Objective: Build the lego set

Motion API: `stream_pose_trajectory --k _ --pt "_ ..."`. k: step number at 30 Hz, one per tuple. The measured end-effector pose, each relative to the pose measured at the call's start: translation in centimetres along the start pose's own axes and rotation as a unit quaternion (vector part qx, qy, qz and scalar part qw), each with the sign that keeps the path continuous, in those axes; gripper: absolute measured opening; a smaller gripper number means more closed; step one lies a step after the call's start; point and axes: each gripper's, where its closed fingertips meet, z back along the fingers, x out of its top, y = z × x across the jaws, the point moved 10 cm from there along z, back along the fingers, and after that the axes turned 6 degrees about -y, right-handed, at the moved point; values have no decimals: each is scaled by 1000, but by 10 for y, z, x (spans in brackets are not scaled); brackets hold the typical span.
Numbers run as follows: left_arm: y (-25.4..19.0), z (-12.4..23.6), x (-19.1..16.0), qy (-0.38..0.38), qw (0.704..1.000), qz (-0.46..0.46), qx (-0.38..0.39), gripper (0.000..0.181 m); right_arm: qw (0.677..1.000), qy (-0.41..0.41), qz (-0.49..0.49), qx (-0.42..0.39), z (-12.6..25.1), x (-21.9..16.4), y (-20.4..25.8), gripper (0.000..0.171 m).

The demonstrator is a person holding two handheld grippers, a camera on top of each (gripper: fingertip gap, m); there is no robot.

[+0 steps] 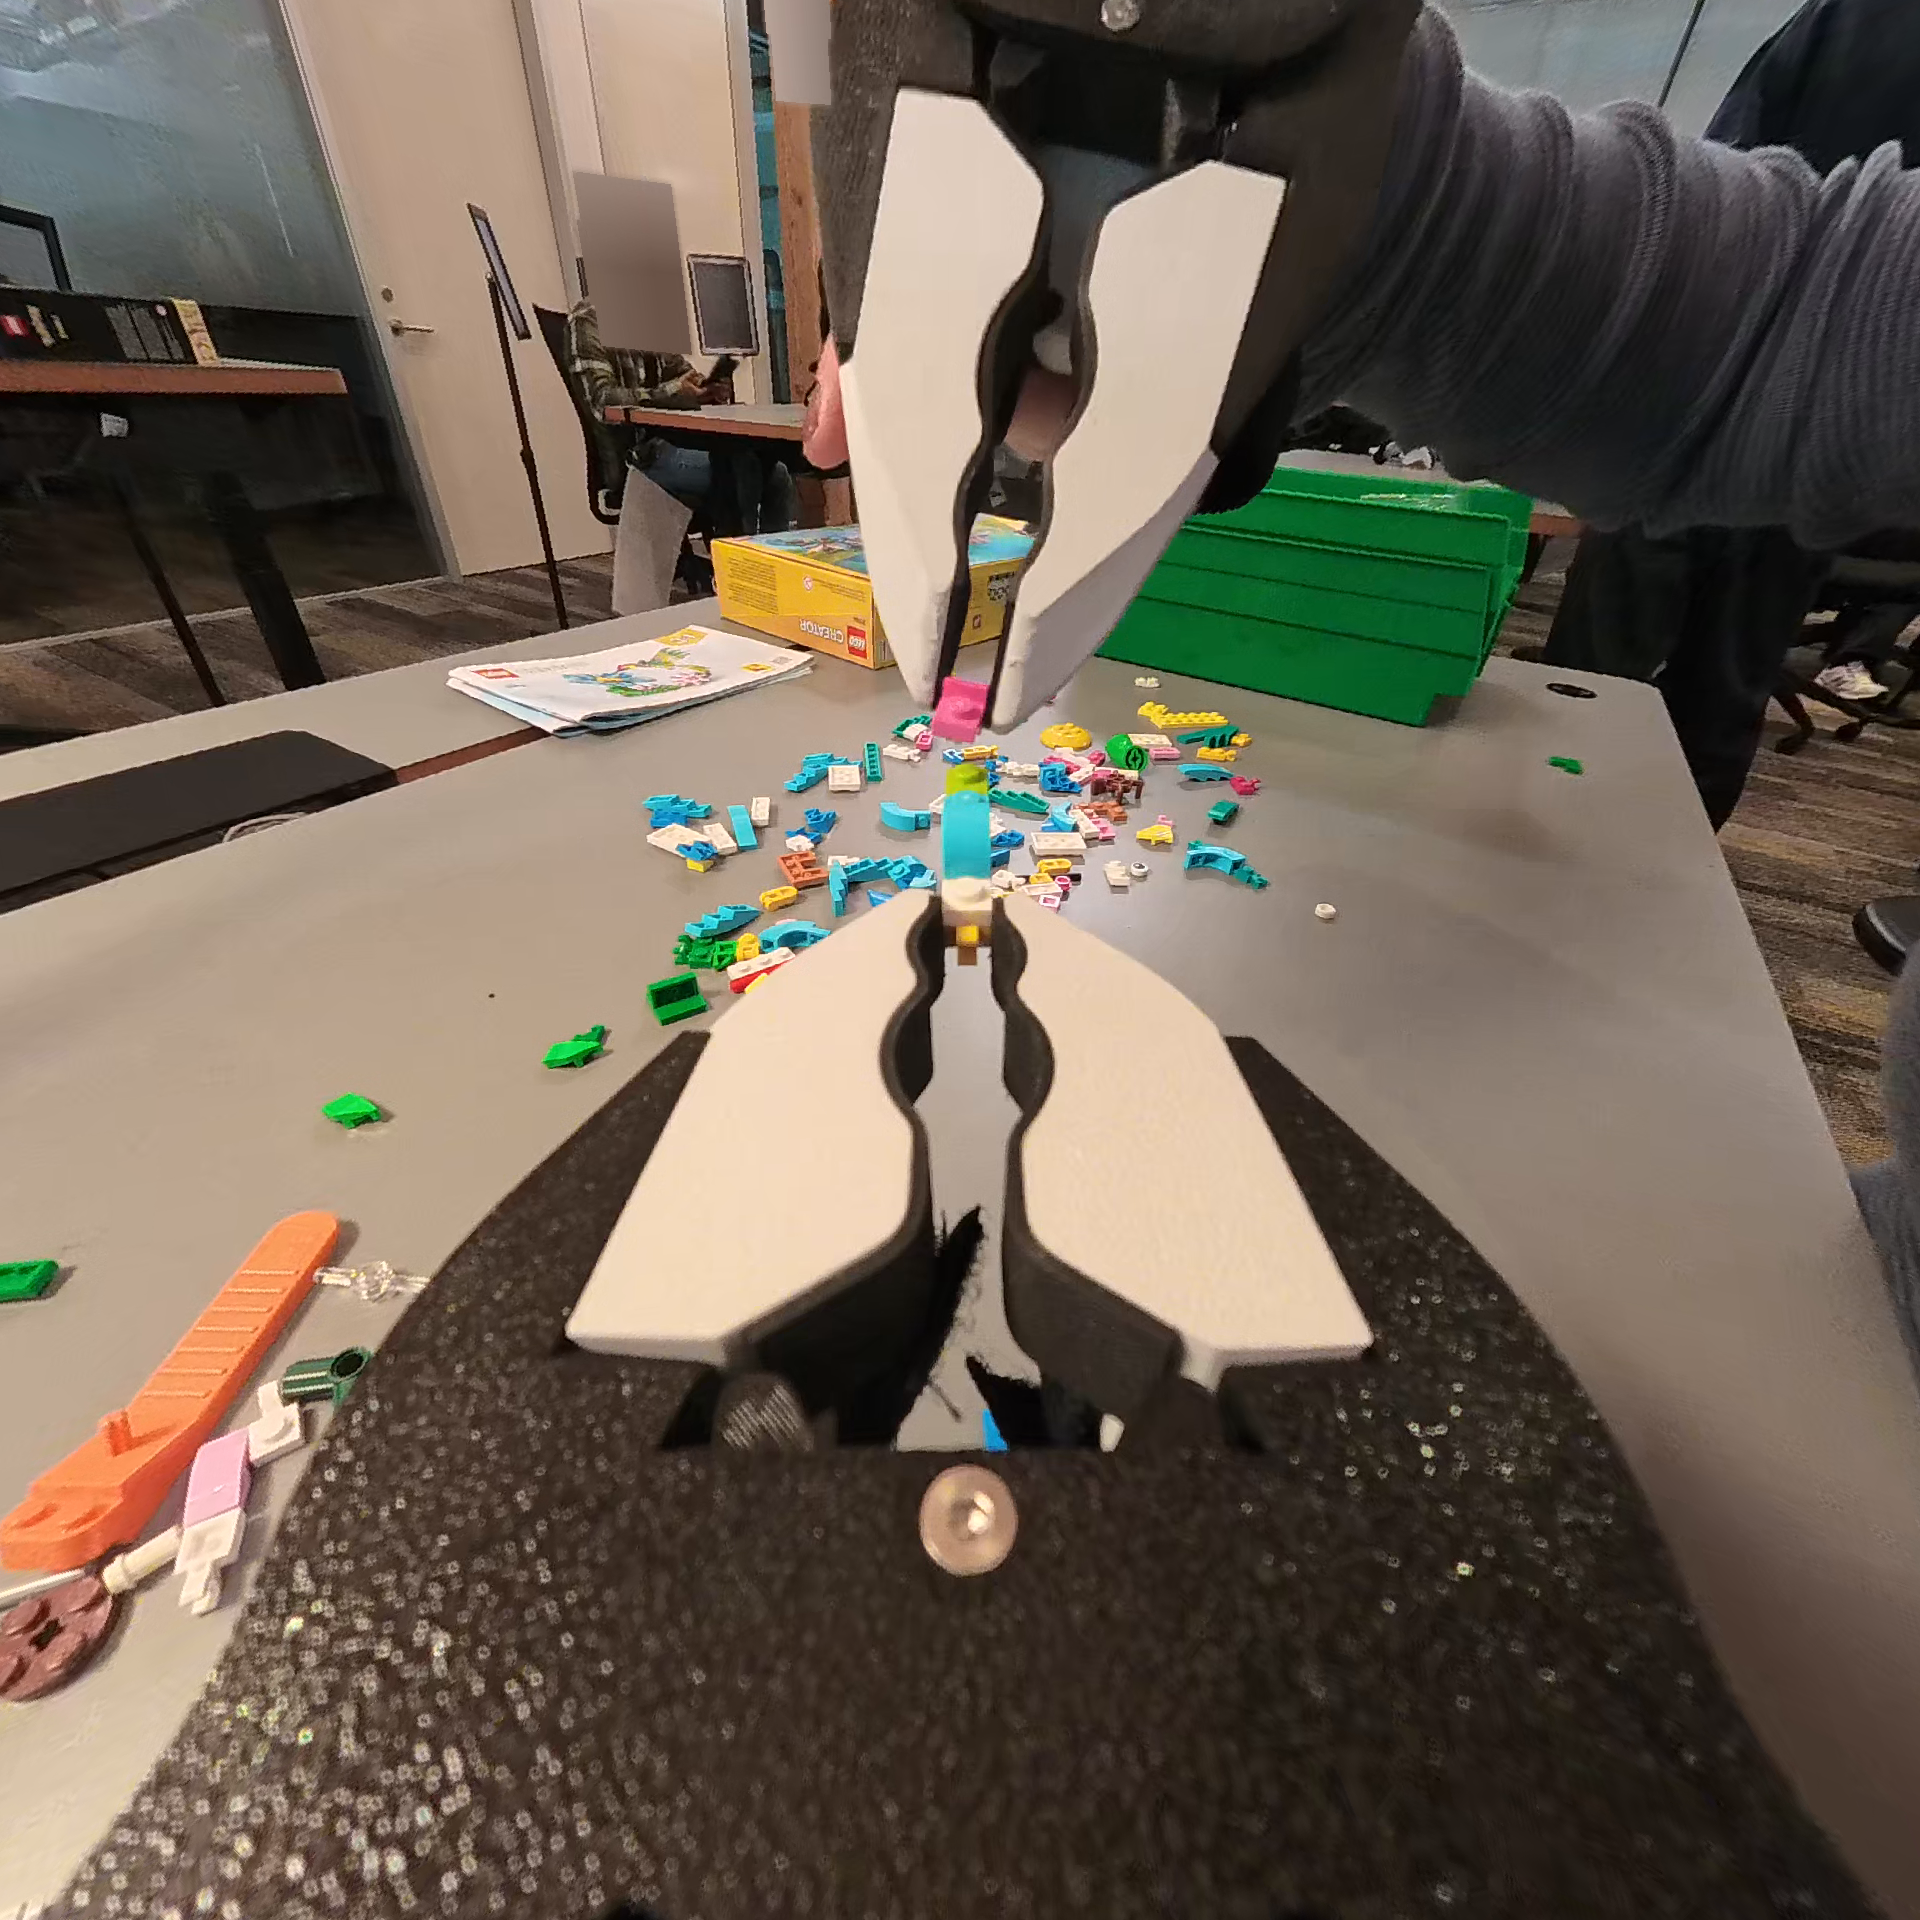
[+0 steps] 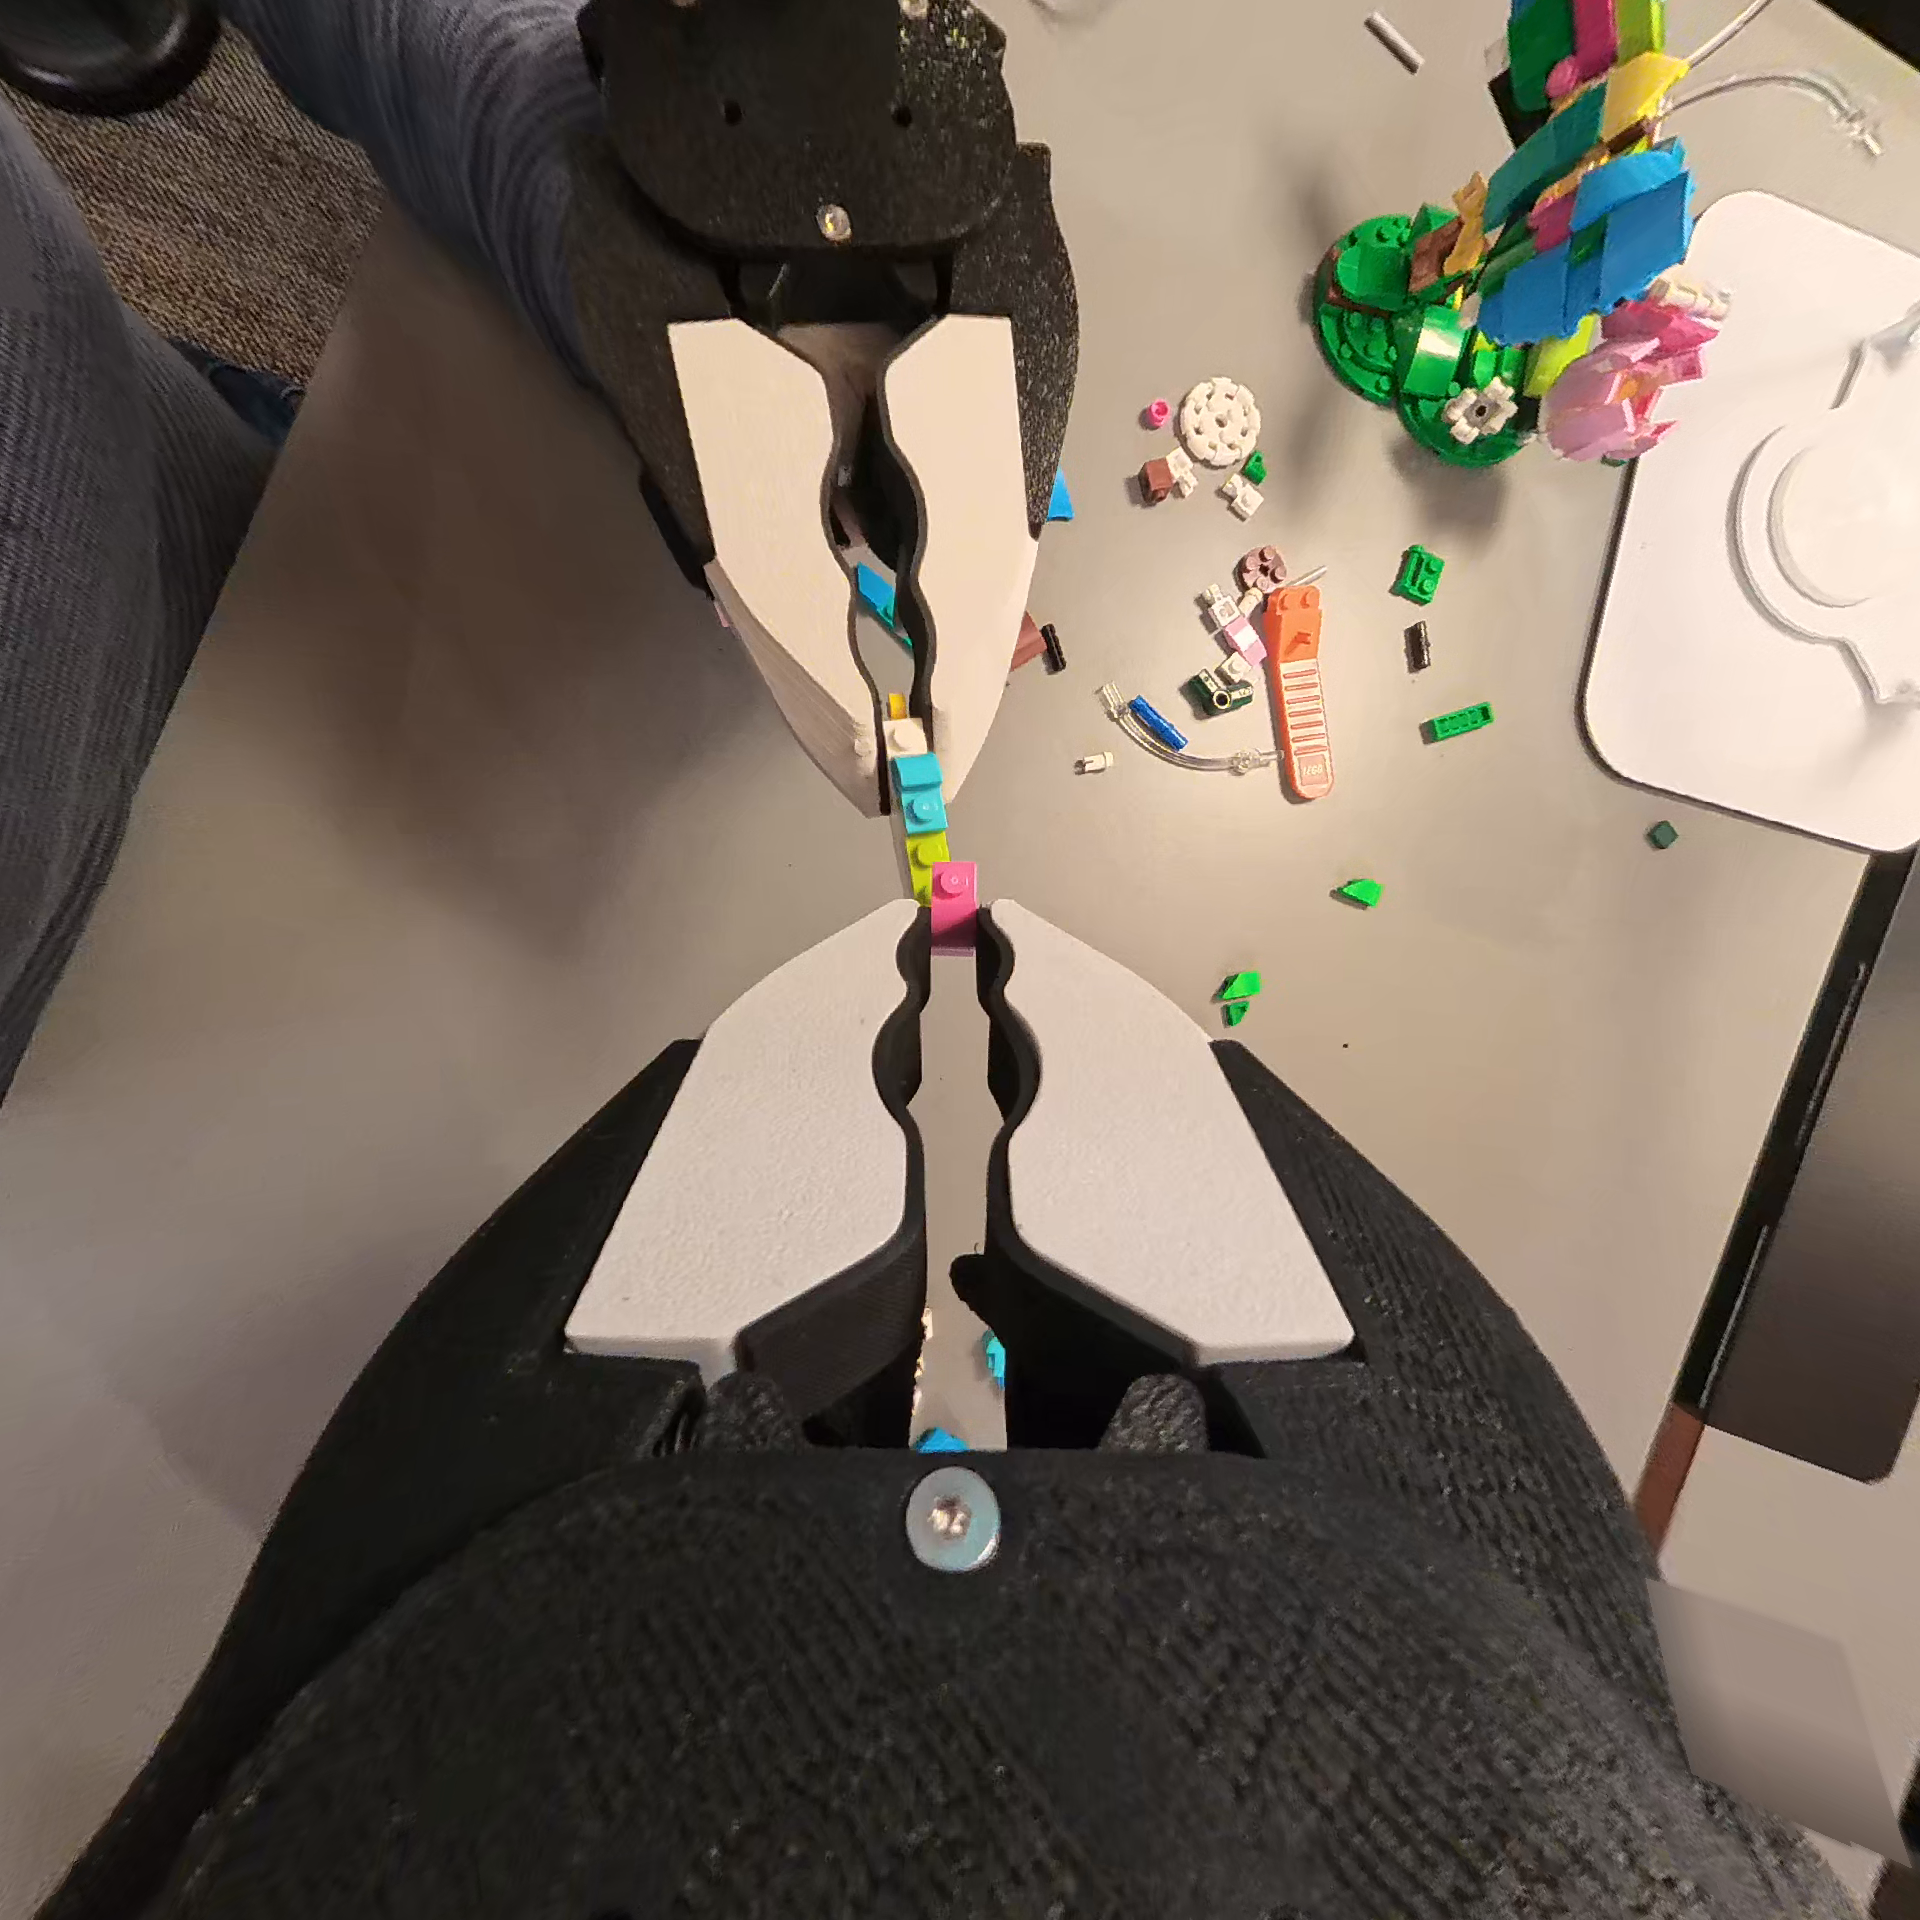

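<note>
I had my left gripper (image 1: 968, 914) clenched on the white base of a small stacked piece (image 1: 966, 842), a narrow strip of white, turquoise and lime bricks that stuck out forward from between the fingertips. My right gripper (image 2: 954, 909) was clamped on a single magenta brick (image 2: 954, 896), and in the right wrist view that brick sat at the lime end of the strip (image 2: 920, 821), touching or just beside it; I could not tell whether it was pressed on. In the left wrist view the right gripper (image 1: 964, 707) came down from above with the magenta brick (image 1: 958, 710) pinched at its tips, above the grey table (image 1: 1455, 1039). Beyond the two tools lay a scatter of loose bricks (image 1: 935, 821), mostly turquoise, white, pink and green. Farther back were the instruction booklets (image 1: 623, 675), the yellow set box (image 1: 800, 592) and a stack of green baseplates (image 1: 1320, 582). An orange brick separator (image 2: 1299, 696) lay on the table off to one side, and a partly built colourful model (image 2: 1507, 270) stood near a white stand (image 2: 1704, 623).
</note>
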Motion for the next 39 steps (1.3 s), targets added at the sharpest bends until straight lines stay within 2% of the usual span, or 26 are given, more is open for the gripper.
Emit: stream_pose_trajectory --k 39 --pt "-2 0 0 0 1000 -15 3 8 999 18 8 -25 -1 -5 2 6"
